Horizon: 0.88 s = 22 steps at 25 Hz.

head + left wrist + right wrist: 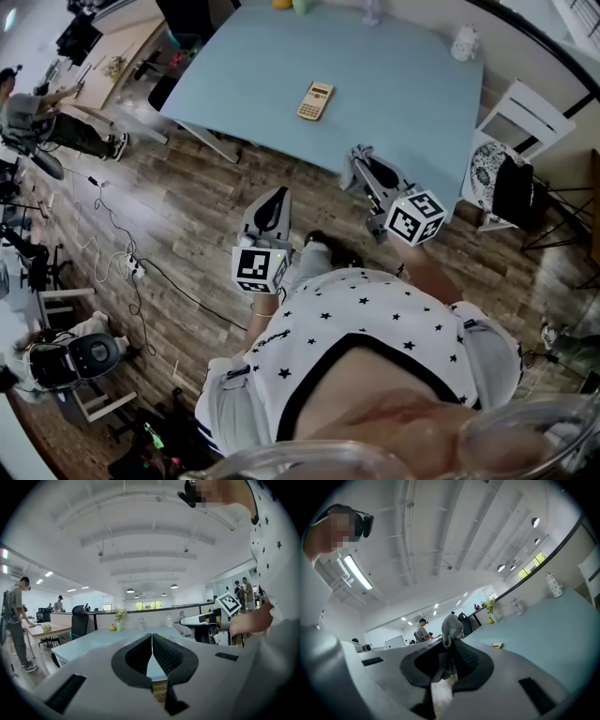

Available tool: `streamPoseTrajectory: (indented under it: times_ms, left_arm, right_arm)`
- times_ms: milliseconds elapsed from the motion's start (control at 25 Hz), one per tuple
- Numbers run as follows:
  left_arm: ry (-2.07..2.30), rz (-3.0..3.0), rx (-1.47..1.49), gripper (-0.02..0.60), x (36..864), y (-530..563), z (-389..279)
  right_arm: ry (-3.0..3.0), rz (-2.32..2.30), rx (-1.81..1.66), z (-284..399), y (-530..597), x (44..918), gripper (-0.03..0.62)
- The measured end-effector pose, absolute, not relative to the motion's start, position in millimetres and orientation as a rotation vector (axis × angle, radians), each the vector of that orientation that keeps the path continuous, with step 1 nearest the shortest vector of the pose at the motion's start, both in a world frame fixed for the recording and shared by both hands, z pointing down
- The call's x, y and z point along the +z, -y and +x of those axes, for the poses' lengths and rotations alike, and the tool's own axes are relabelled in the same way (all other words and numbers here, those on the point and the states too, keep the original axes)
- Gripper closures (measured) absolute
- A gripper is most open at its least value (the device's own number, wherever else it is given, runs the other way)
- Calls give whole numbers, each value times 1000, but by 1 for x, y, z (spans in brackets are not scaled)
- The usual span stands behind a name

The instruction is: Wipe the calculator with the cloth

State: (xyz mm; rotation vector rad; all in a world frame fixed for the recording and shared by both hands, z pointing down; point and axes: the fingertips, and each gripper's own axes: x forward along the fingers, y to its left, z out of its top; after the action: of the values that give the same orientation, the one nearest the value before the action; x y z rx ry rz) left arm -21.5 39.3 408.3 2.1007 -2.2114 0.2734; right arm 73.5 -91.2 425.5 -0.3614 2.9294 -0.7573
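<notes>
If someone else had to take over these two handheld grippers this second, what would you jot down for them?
Left gripper: jaws shut, nothing between them, held short of the table.
Right gripper: jaws shut on the grey cloth, which sticks up above them.
Calculator: lies flat on the light blue table, apart from both grippers.
Done: the cloth is in the grip.
Left: bring the cloth over to the calculator and wipe it.
</notes>
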Motion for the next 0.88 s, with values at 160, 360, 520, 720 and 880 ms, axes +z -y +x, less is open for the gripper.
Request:
streamPoseTrajectory:
  times_ms: [160, 360, 520, 720, 880]
  left_arm:
    - [2195, 2116, 254, 551, 412, -29, -32]
    - [2142, 2191, 242, 551, 411, 11, -54]
    - [2069, 2291, 233, 551, 408, 51, -70]
    - [1964, 2371, 229, 551, 413, 97, -93]
    - [1879, 2434, 231, 551, 416, 132, -109]
  right_arm:
    - [-2930, -378, -758, 67, 98, 427, 546]
    - [-2922, -434, -731, 56, 116, 425, 546]
    - [-2906, -518, -726, 43, 137, 427, 546]
    - [-2887, -603, -728, 22, 165, 430, 546]
    - [-2864, -696, -741, 9, 191, 436, 546]
